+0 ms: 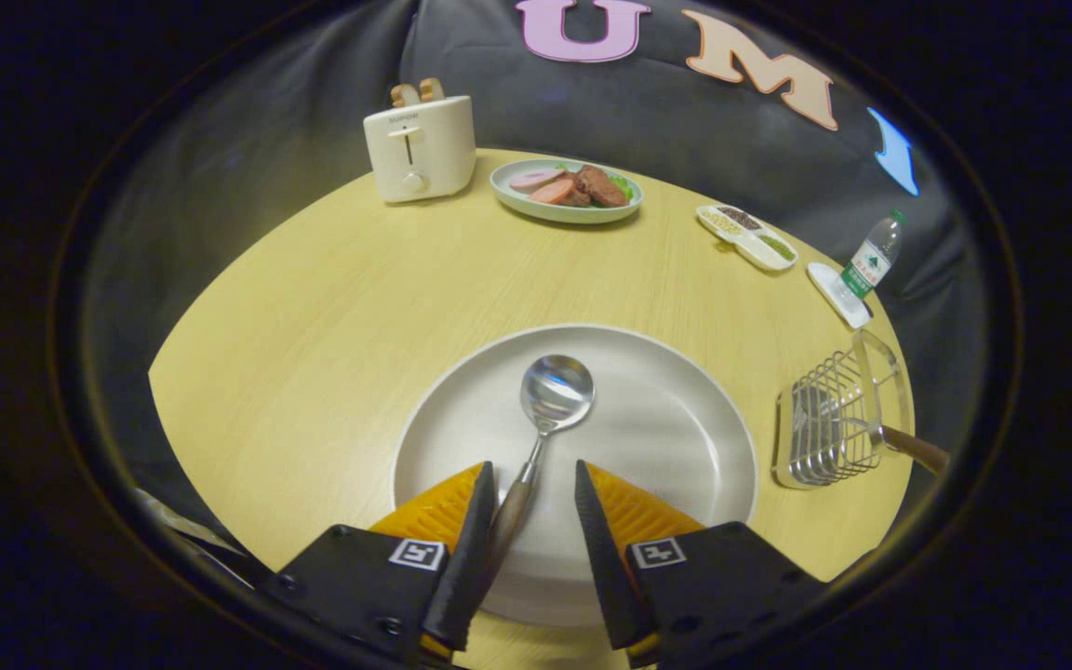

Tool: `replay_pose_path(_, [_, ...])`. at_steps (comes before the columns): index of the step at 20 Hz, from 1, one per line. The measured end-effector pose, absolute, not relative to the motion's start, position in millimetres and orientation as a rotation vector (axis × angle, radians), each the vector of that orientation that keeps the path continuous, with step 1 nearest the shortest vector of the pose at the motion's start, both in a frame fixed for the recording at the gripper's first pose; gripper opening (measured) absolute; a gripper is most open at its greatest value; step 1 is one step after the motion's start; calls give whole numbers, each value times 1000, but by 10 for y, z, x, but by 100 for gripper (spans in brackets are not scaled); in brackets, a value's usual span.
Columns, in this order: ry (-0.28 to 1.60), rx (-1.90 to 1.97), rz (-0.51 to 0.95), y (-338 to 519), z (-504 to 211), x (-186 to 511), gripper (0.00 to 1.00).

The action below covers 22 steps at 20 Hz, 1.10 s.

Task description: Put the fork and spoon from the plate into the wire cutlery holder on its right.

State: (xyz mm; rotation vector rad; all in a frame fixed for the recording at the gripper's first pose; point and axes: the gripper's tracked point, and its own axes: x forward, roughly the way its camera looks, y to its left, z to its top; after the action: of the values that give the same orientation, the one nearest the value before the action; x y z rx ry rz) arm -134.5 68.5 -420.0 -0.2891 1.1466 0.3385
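Note:
A spoon [547, 409] with a shiny bowl and a brown wooden handle lies on the white plate [676, 437], its bowl pointing away from me. My gripper [533, 479] is open and low over the plate's near part, and the spoon's handle lies between the two fingers, close beside the left one. To the right of the plate stands the wire cutlery holder [832, 430]. A utensil with a brown handle [913, 448] leans out of the holder's right side.
The round wooden table [331, 307] carries a cream toaster [421, 146] at the far side, a plate of meat and vegetables [566, 189], a divided dish of grains [746, 236] and a water bottle [874, 256] by a small white tray [837, 293].

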Motion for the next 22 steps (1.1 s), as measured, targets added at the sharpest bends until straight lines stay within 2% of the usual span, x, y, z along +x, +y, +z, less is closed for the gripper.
replay_pose_path(5, [1194,-293,371,706,-4216,-1450,39])
replay_pose_path(15, [1274,-302,332,520,-4206,-1463,4])
replay_pose_path(22, [1319,-318,351,359,-3979,-1376,4])
